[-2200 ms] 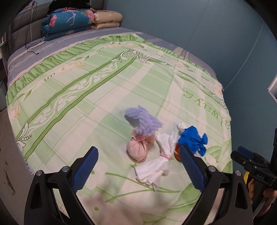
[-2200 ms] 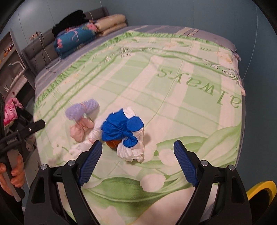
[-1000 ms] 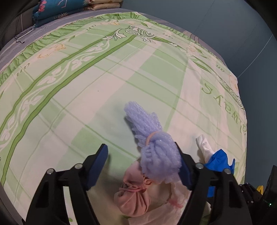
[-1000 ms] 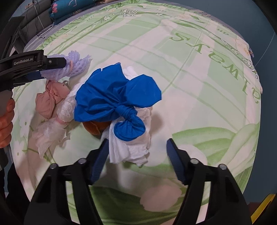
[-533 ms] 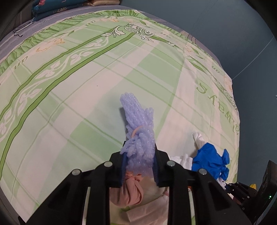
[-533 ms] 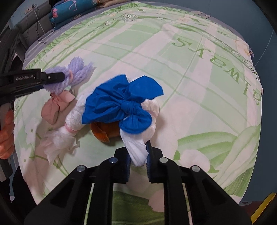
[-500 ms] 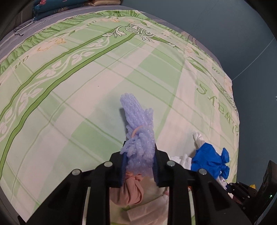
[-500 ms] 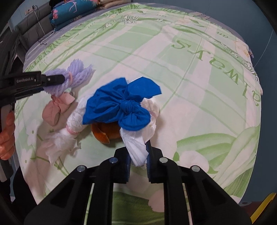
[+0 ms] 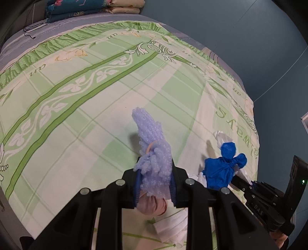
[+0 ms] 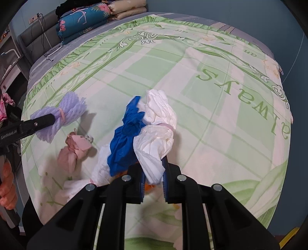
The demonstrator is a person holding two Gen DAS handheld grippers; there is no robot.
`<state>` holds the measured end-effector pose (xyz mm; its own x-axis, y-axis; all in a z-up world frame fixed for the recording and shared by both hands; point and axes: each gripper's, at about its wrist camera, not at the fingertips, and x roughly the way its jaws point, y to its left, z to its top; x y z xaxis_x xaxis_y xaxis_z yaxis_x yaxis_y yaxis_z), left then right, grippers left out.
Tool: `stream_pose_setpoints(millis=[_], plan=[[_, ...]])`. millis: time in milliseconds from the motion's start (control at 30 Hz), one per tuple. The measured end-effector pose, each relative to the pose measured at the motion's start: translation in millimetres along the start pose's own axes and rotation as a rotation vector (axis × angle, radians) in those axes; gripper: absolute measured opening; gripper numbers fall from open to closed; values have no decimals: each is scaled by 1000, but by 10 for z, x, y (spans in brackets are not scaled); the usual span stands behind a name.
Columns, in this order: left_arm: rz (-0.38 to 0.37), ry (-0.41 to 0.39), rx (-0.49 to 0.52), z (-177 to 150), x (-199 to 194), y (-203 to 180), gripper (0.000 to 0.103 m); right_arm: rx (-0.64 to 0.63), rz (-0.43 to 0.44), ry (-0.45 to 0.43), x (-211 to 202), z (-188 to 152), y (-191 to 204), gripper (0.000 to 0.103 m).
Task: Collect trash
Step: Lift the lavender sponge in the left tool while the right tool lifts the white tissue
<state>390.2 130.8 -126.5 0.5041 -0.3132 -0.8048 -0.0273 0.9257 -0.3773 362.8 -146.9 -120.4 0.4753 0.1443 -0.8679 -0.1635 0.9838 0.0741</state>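
My left gripper (image 9: 155, 181) is shut on a purple foam-net bundle (image 9: 152, 152) tied with a rubber band and holds it above the bed; it also shows in the right wrist view (image 10: 61, 115). My right gripper (image 10: 153, 178) is shut on a white plastic bundle (image 10: 156, 142) with a blue bag (image 10: 127, 140) knotted to it, lifted off the sheet; the blue bag shows in the left wrist view (image 9: 223, 169). A pink tied bag (image 10: 74, 152) and another white tied bag (image 10: 90, 178) lie on the bed. An orange item (image 10: 149, 186) is mostly hidden below the right gripper.
A green and cream patterned bedsheet (image 9: 96, 92) covers the bed. Folded blankets and pillows (image 10: 100, 15) are stacked at the headboard. A blue wall (image 9: 240, 38) runs along the far side. A yellow object (image 10: 290, 236) sits on the floor at right.
Both grippers closed on their bundles about half a second ago and have since lifted them. The blue and white bundle has risen and tipped upright, and the purple bundle is higher off the sheet.
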Motion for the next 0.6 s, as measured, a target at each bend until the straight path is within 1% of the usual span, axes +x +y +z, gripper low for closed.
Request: stream_pose_setpoints(millis=[333, 600], plan=[[11, -53, -44, -59, -382, 283, 23, -46, 27, -34, -194, 35, 353, 13], [21, -94, -50, -174, -717, 324, 23, -56, 38, -76, -490, -26, 453, 13]])
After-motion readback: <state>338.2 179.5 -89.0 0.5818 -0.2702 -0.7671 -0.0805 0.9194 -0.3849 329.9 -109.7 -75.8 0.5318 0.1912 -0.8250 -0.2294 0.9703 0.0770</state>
